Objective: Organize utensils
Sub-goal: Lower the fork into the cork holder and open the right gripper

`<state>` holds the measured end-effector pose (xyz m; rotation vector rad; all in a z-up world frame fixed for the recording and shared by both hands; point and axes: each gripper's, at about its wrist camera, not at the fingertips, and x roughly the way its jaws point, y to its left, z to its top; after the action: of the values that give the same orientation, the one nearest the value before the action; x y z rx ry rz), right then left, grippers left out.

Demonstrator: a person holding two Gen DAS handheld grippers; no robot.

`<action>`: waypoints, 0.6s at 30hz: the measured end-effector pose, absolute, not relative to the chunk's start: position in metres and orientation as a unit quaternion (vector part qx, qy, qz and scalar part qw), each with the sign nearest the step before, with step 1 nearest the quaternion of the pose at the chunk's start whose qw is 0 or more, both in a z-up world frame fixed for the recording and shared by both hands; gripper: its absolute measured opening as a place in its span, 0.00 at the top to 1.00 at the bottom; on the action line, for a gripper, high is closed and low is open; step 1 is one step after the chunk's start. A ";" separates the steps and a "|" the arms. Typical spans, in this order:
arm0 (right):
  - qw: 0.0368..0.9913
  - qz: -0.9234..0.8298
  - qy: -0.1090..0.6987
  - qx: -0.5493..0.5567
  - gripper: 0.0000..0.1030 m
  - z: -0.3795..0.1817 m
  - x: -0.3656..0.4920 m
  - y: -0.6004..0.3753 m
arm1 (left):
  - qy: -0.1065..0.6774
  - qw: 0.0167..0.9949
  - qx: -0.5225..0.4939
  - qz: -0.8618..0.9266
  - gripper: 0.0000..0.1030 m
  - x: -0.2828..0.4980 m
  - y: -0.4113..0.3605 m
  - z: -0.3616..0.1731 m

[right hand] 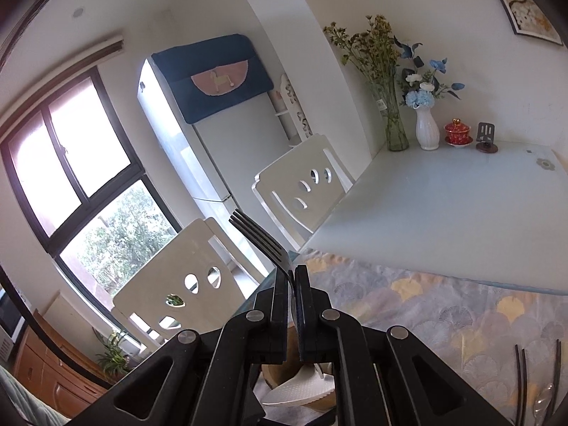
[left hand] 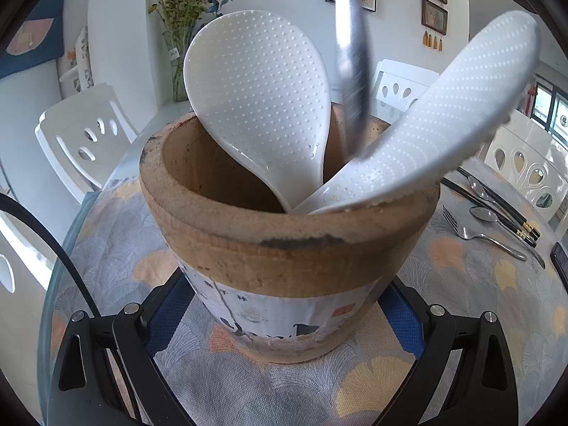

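A wooden utensil holder [left hand: 284,248] stands on the patterned tablecloth [left hand: 479,284] of a dining table [right hand: 443,191], braced between the spread fingers of the left tongs [left hand: 284,323], whose blue pads sit against its lower sides, apparently to keep it from tipping while cutlery goes in. Two white dimpled rice paddles [left hand: 259,99] already stand handle-down inside, their heads leaning outward in opposite directions over the rim. Between them a blurred metal handle [left hand: 351,71] hangs down into the mouth of the holder; it appears to be the shaft of the fork [right hand: 262,238] that the right tongs [right hand: 293,277] clamp tightly by the neck, tines up and away from the camera, so that the handle end enters first. In the right wrist view, the holder and a paddle head show just below those closed fingers, suggesting the fork is lined up over the opening and close to release. Still lying on the cloth to the right of the holder are another fork [left hand: 475,234], two spoons [left hand: 484,214] and dark chopsticks [left hand: 497,209], waiting their turn.
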<state>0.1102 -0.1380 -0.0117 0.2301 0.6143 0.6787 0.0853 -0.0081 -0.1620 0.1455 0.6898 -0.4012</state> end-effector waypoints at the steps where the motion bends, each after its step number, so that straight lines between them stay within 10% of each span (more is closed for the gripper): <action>1: 0.889 0.329 0.300 0.109 0.96 -0.012 0.111 -0.138 | 0.336 0.919 0.070 -0.195 0.04 0.085 -0.008 -0.162; 18: 0.910 0.301 0.261 0.115 0.58 0.014 0.086 -0.174 | 0.336 0.919 0.067 -0.197 0.04 0.087 -0.005 -0.160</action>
<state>0.0865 -0.1739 0.0135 0.2378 0.5385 0.6205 0.0867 -0.0054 -0.1599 0.1382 0.6909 -0.4052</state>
